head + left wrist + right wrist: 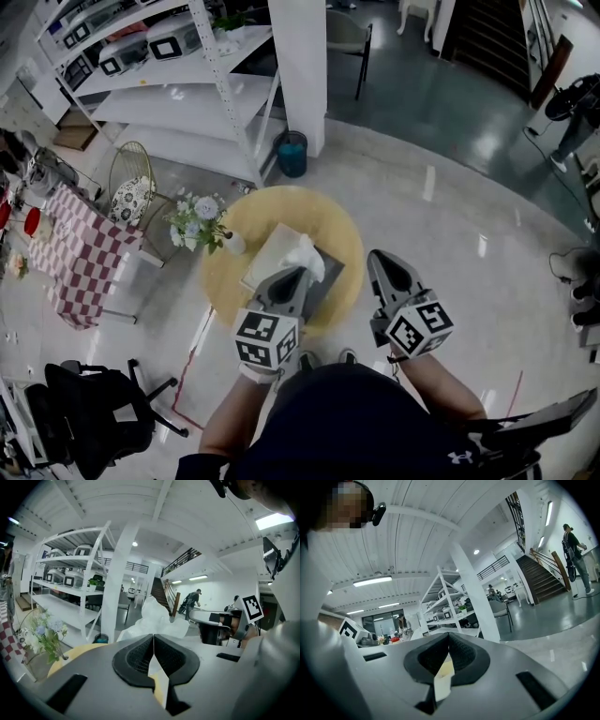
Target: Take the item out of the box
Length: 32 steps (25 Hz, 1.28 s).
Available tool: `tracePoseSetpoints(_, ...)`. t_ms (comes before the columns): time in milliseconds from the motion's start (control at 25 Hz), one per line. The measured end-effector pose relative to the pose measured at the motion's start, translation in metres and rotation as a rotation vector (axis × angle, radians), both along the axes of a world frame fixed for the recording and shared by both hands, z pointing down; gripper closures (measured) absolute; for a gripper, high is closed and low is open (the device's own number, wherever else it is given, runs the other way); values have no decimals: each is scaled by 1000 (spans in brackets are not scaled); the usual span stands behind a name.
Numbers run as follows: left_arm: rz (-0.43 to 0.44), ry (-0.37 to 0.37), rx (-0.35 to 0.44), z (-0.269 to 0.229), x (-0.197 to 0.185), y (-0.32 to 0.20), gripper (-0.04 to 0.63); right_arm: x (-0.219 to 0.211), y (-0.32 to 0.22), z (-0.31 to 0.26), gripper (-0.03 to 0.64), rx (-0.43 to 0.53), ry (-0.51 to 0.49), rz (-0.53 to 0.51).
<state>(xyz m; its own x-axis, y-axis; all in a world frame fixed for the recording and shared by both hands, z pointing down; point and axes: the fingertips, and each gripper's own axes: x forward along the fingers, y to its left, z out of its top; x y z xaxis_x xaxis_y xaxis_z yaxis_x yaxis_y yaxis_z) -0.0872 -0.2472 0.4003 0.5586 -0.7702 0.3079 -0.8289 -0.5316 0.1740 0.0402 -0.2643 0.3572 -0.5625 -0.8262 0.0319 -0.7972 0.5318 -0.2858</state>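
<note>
Item: white tissue [305, 255] in box [330, 279], light, limp, tearable (I'd pinch low). Left gripper [297, 276] clenched on it; right gripper [379, 257] closed, empty.

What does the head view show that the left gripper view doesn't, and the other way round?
Only the head view shows the box, the black office chair and the whole right hand-held gripper. Only the left gripper view shows the ceiling, the balcony railing and, close up, the left hand-held gripper pinching the crumpled white paper. Both show that paper, the flowers, the yellow table and the white shelving.
</note>
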Motion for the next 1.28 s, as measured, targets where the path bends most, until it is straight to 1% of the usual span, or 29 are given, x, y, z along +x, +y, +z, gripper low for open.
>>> tracePoseSetpoints(240,17,55,78,-31,4,2,575,-7,1,-22,604,36,-40,-24)
tracePoseSetpoints(440,12,68,114,-45,2,0,575,-12,-1,-40,604,75,-55,-37)
tracePoseSetpoints(640,14,80,151,-61,2,1,575,-15,0,-55,604,133,-40,-42)
tracePoseSetpoints(840,21,73,205,-79,3,3,575,-16,4,-71,604,199,-65,-37)
tracePoseSetpoints(1080,20,47,249,-84,5,10,575,-15,9,-71,604,210,-60,-38)
tracePoseSetpoints(1160,13,39,255,-83,4,6,575,-15,7,-73,604,216,-52,-40)
tracePoseSetpoints(1280,-2,56,239,-83,1,0,575,-16,6,-78,604,229,-35,-38)
